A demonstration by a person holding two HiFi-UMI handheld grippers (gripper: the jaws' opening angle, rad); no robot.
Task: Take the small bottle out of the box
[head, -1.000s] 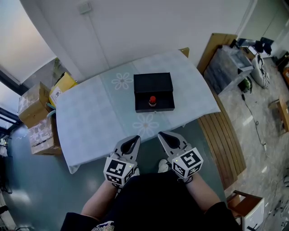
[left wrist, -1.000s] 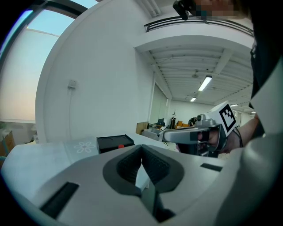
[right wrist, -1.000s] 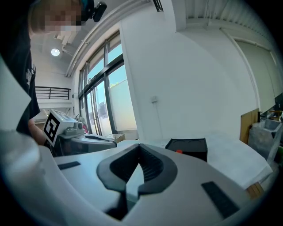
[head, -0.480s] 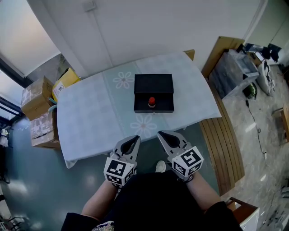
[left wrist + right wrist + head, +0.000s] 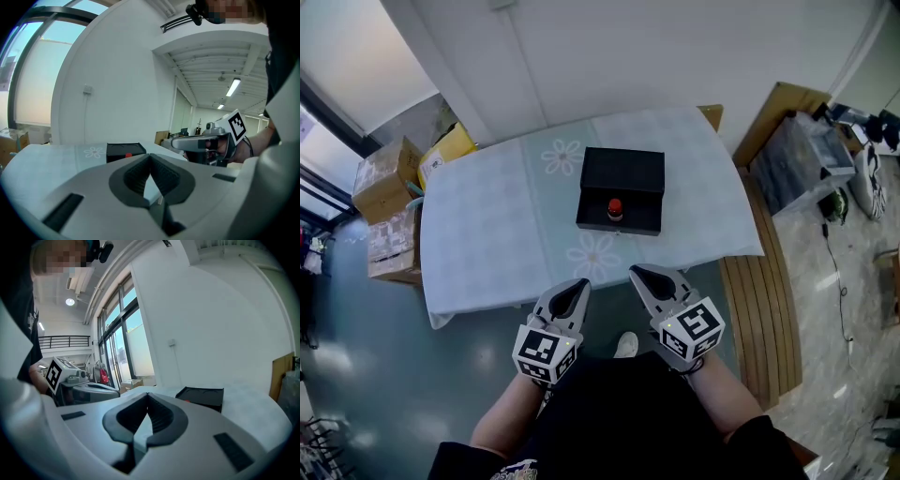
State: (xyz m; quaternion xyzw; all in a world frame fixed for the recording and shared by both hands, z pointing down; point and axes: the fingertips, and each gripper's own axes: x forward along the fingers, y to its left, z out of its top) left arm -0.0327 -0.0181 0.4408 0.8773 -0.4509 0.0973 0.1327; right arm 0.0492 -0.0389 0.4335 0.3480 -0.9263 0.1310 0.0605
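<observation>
Both claws hang low and close to the body, short of the counter's (image 5: 487,234) near edge, and neither has anything in it. The left claw (image 5: 575,291) has its jaws brought together at the tips, with only the hollow between the ribbed pads showing daylight. The right claw (image 5: 649,279) is closed down the same way, pads meeting and nothing between them. Now the target: the small bottle (image 5: 615,208), red cap up, sits inside the black box (image 5: 623,171), in the half nearer the claws, with the lid half laid open on the far side. From either claw it lies straight ahead and well apart, over the counter's edge and a good reach in. Sideways it falls between the 2 claws, a shade closer to the right claw's line, so the right looks the nearer one, though the margin is slim. Only the cap shows from above, so the bottle seems to stand upright with its long axis vertical. That suggests a claw has to open first, travel forward over the box's near wall, then come down around the cap or neck. The box wall just before the bottle looks like the thing to clear.
</observation>
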